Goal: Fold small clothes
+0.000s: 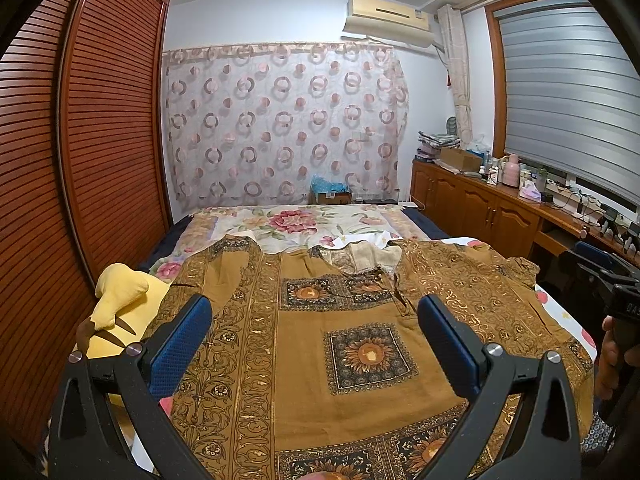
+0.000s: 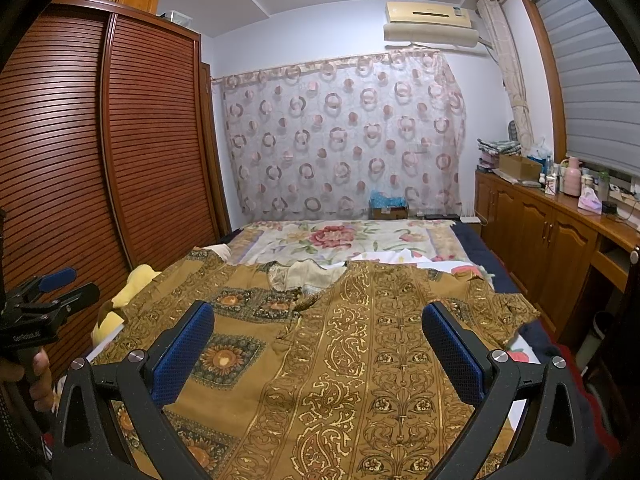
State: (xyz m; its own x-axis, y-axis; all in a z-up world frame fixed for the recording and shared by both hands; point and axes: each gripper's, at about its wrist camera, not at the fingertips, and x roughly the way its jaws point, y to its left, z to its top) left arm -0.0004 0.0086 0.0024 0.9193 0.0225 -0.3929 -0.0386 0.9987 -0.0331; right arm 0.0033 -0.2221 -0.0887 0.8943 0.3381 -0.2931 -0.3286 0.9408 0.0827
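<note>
A brown short-sleeved shirt (image 1: 332,344) with gold scroll bands and sunflower squares lies spread flat, front up, on the bed; it also shows in the right wrist view (image 2: 360,352). Its collar (image 1: 360,260) points away from me. My left gripper (image 1: 314,328) is open and empty, hovering above the shirt's middle-left. My right gripper (image 2: 318,336) is open and empty, hovering above the shirt's middle-right. The right gripper's body shows at the right edge of the left wrist view (image 1: 616,296); the left gripper's shows at the left edge of the right wrist view (image 2: 48,300).
A yellow plush toy (image 1: 124,308) lies at the shirt's left edge. A floral sheet (image 1: 296,224) covers the far bed. A slatted wardrobe (image 1: 80,152) stands left. A wooden cabinet (image 1: 488,208) with clutter runs along the right. A curtain (image 1: 284,124) hangs behind.
</note>
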